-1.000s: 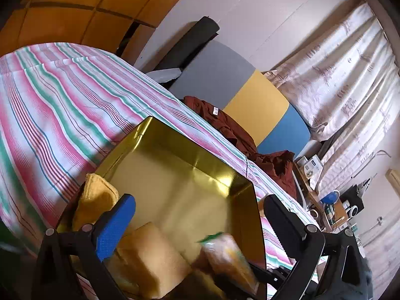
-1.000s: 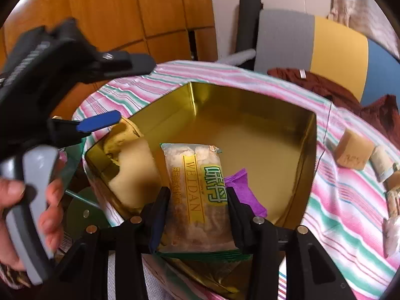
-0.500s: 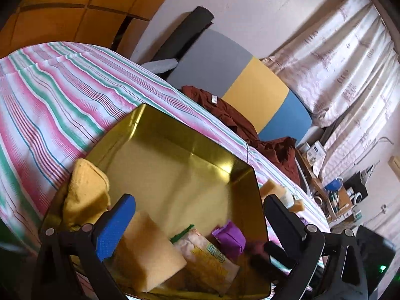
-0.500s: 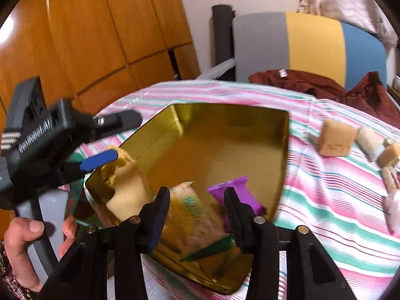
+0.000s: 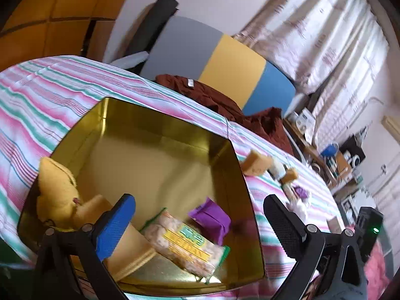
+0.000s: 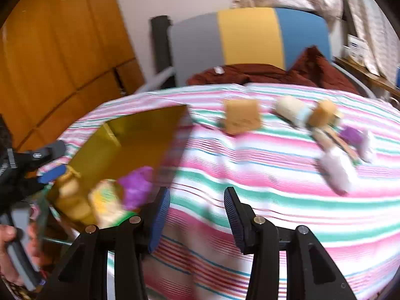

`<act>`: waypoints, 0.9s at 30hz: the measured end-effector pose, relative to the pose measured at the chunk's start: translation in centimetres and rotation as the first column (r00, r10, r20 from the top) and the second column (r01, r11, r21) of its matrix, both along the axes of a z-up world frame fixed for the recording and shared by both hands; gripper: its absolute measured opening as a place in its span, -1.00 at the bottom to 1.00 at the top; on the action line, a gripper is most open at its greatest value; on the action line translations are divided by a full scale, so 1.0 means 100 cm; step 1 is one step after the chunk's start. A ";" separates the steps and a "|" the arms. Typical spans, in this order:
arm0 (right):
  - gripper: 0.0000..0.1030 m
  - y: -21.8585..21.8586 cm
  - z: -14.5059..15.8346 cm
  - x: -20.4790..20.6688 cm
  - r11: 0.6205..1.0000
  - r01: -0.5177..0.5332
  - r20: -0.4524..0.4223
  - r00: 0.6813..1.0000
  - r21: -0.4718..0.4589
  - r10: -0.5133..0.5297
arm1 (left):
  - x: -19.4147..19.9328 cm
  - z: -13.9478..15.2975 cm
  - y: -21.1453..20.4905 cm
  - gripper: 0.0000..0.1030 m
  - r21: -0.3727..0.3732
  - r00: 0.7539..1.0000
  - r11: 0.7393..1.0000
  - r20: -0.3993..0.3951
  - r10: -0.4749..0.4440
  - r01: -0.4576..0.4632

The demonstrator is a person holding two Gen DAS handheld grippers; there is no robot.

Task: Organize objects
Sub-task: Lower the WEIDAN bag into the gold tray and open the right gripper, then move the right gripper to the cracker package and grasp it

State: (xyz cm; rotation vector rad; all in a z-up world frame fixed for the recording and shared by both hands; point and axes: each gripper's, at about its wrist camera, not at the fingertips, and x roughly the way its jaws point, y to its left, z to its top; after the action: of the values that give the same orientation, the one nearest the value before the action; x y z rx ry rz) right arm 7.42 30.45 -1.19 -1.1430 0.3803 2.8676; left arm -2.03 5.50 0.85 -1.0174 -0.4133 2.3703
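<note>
Between the left tongs (image 5: pixel 198 221), spread and empty: gold tin (image 5: pixel 252 215) with snack packet (image 5: pixel 185 246). Only right view shows right tongs (image 6: pixel 197 206), agape, over striped table (image 6: pixel 275 190).

Striped table (image 6: pixel 250 175) bears gold tin (image 5: pixel 225 175), snacks (image 6: pixel 241 120).

You're getting daylight glowing through curtains (image 5: pixel 325 37) at two o'clock, while motion blur is smearing the right wrist view.
</note>
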 end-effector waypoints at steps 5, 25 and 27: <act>-0.12 0.046 -0.019 0.017 0.992 0.127 0.045 0.991 0.010 -0.127 | 0.012 0.003 0.022 1.00 -0.005 0.995 0.995 0.010 -0.096 0.096; -0.12 0.131 -0.033 -0.013 0.980 0.186 0.052 0.980 0.075 -0.190 | 0.062 -0.004 0.076 1.00 -0.099 0.966 0.961 0.050 -0.255 0.259; -0.12 0.117 -0.032 -0.015 0.988 0.137 0.038 0.989 0.067 -0.140 | 0.064 -0.003 0.078 1.00 -0.097 0.965 0.960 0.042 -0.261 0.264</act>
State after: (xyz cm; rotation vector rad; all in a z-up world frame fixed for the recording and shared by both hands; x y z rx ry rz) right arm 5.96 42.10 -4.37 -1.1184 0.3481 2.7108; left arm 4.37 13.30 0.55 -1.0820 -0.1562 2.1582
